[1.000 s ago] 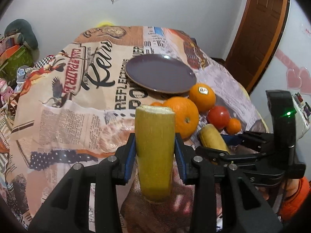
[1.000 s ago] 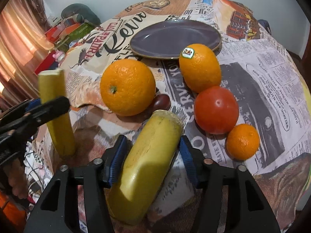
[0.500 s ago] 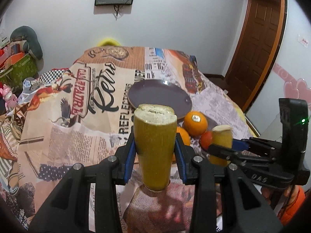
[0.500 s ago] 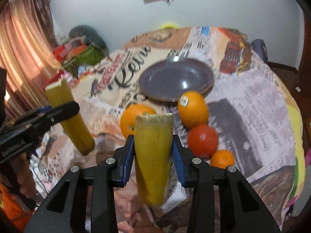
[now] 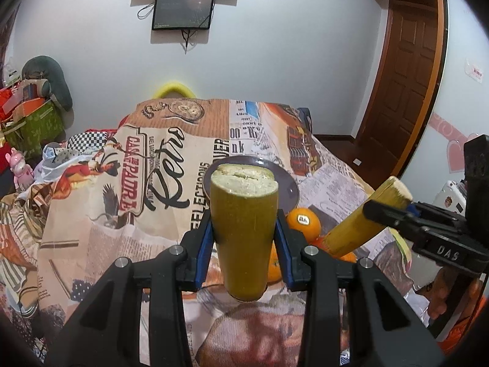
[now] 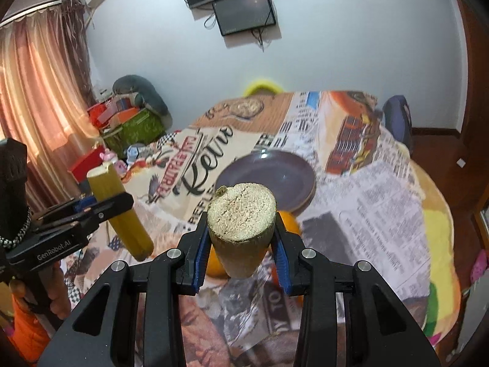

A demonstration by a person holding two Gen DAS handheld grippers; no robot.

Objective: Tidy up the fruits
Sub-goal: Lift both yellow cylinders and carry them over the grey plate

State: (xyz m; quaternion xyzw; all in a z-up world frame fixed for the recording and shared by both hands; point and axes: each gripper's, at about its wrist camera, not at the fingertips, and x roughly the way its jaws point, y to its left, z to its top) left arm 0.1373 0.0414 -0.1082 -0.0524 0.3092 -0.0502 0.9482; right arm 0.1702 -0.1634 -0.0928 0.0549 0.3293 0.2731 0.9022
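My left gripper [image 5: 244, 241] is shut on a yellow-green cane piece [image 5: 243, 229], held upright above the table. My right gripper [image 6: 241, 244] is shut on a second cane piece [image 6: 241, 229], its cut end facing the camera. Each held piece also shows in the other view: the right one [image 5: 363, 220] tilted at the right, the left one [image 6: 122, 214] at the left. A purple plate [image 6: 266, 174] lies on the printed tablecloth [image 5: 137, 183] beyond both. An orange with a sticker [image 5: 304, 220] sits below the plate; other fruit is mostly hidden behind the grippers.
A green box with clutter [image 6: 134, 125] stands beyond the table's left side by a curtain [image 6: 39, 107]. A wooden door [image 5: 406, 76] is at the right. A screen [image 5: 183, 9] hangs on the far wall. A yellow chair back [image 5: 174, 90] shows behind the table.
Both grippers have risen well above the table with their cane pieces. The right piece came off the cloth and now stands upright. The plate and fruits look farther below.
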